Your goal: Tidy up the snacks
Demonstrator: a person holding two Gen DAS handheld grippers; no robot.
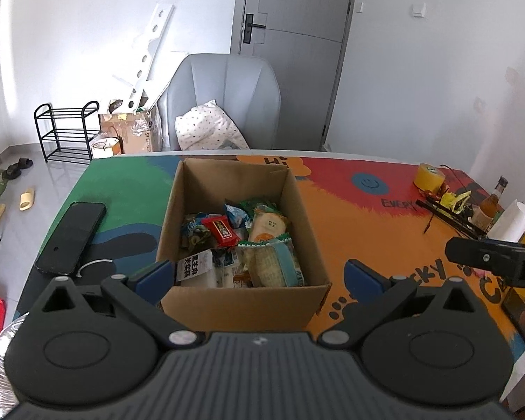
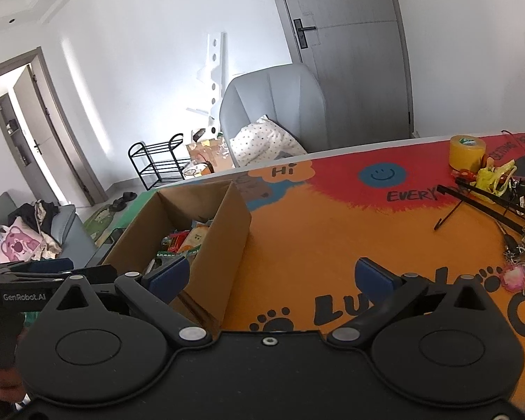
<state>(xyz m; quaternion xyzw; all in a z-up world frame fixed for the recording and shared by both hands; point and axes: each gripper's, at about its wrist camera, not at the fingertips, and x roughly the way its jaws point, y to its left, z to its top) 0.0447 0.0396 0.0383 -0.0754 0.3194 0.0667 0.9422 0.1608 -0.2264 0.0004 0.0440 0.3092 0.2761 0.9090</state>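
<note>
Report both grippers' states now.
Left gripper: open, holding nothing, above the cardboard box.
Right gripper: open, holding nothing.

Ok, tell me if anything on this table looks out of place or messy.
The snack packets lie jumbled in the cardboard box, not sorted. A black phone rests near the table's left edge. Tangled clutter sits beside the yellow tape roll. Nothing spilled.

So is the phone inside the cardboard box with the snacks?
No, the phone lies flat on the table to the left of the cardboard box, outside its walls.
</note>
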